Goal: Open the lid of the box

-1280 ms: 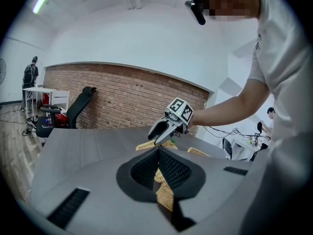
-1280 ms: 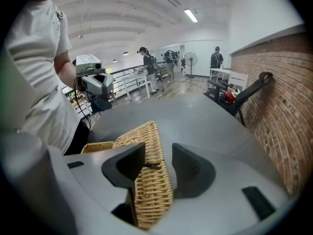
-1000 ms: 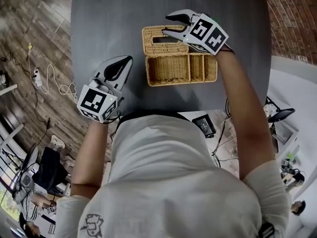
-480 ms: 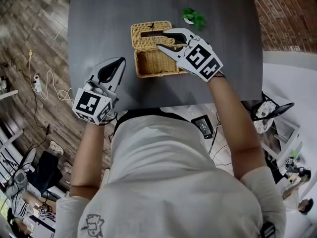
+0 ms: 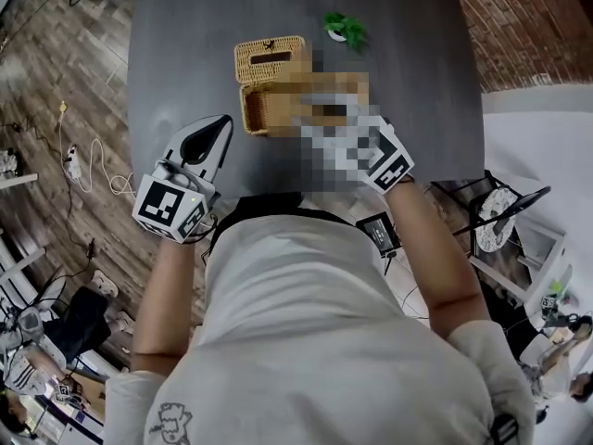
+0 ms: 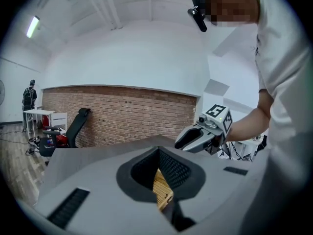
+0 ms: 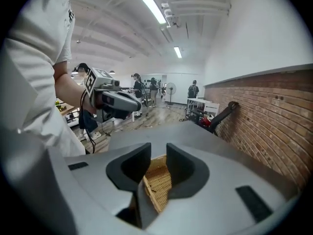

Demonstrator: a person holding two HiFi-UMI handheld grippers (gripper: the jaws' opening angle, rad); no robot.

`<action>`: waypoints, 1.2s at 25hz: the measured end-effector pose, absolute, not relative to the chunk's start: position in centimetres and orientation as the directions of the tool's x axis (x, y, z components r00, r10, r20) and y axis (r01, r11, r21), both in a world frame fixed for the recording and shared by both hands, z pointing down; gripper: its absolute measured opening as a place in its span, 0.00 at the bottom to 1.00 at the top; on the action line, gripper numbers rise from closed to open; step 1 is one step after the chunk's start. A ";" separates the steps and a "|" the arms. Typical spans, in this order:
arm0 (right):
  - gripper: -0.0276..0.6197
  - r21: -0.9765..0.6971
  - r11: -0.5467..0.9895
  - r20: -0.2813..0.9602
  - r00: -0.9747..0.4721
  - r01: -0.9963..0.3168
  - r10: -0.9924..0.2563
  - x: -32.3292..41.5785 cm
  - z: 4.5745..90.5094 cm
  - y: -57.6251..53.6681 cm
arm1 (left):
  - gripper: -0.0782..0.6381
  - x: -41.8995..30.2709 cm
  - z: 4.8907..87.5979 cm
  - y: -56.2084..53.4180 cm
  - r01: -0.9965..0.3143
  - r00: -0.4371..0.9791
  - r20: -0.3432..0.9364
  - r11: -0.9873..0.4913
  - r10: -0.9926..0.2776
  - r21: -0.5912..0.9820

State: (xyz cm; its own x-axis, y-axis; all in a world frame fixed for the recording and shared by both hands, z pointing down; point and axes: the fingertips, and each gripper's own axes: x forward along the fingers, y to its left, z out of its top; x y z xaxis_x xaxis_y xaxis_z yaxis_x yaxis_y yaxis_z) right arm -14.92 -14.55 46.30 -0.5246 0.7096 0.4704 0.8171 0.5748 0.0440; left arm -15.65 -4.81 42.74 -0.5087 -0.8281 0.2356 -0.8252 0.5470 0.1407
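Grippers come first, both held above the near edge of the dark table [image 5: 167,82], clear of the task's thing. The left gripper [image 5: 222,124] hangs at the near left with its claw pressed together and nothing in it; its own view shows only a sliver of wicker past the meeting tips. The right gripper [image 6: 180,141], at the near right and partly under a mosaic patch in the head view, has its claw narrowly spread. Its jaws have just been closing, yet nothing stands between them; the basket shows only far beyond the gap. Holding both off the work probably suits a job that looks done. Farther in, left of the table's middle, stands the wicker box [image 5: 258,117]. Its lid [image 5: 271,57] lies folded back on the far side, slot upward, touching the box's far rim. What shows of the box's inside is bare weave; the right part is hidden. Farthest, near the far edge, sits a small green plant [image 5: 345,28], well apart from the box.
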 end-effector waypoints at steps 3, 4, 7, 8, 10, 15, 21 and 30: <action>0.16 0.044 0.577 0.425 -0.538 0.816 0.728 -12.9 44.9 -14.3 | 0.12 -14.2 41.6 -4.7 -0.819 -0.524 0.227 0.559 -0.821 0.131; 0.15 0.047 0.573 0.416 -0.538 0.818 0.733 -12.4 44.5 -14.0 | 0.12 -13.8 41.3 -4.5 -0.819 -0.527 0.224 0.560 -0.820 0.126; 0.13 0.052 0.566 0.398 -0.537 0.822 0.744 -11.1 43.7 -13.3 | 0.12 -12.5 40.5 -3.9 -0.817 -0.535 0.212 0.565 -0.818 0.120; 0.12 0.055 0.568 0.391 -0.541 0.821 0.745 -10.8 43.4 -13.1 | 0.12 -12.1 40.2 -3.7 -0.815 -0.537 0.211 0.567 -0.817 0.122; 0.10 0.064 0.575 0.378 -0.553 0.816 0.743 -10.2 42.7 -12.7 | 0.12 -11.3 39.9 -3.3 -0.811 -0.540 0.208 0.570 -0.816 0.130; 0.07 0.079 0.603 0.359 -0.587 0.794 0.726 -9.0 41.8 -12.0 | 0.12 -10.2 39.5 -2.7 -0.823 -0.522 0.191 0.550 -0.831 0.140; 0.05 0.103 0.651 0.335 -0.642 0.752 0.690 -7.7 40.0 -11.1 | 0.12 -9.7 38.4 -0.8 -0.857 -0.477 0.179 0.501 -0.860 0.124; 0.05 0.143 0.684 0.303 -0.689 0.716 0.658 -4.9 37.6 -5.7 | 0.12 -8.1 37.4 4.9 -0.891 -0.419 0.157 0.438 -0.894 0.115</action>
State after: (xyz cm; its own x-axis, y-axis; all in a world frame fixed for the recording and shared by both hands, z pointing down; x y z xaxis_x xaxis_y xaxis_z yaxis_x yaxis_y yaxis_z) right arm -4.93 -5.66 37.59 -0.6889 0.6583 0.3034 0.7159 0.6835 0.1425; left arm -8.09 4.86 37.42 -0.4192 -0.8942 0.1574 -0.8915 0.4382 0.1152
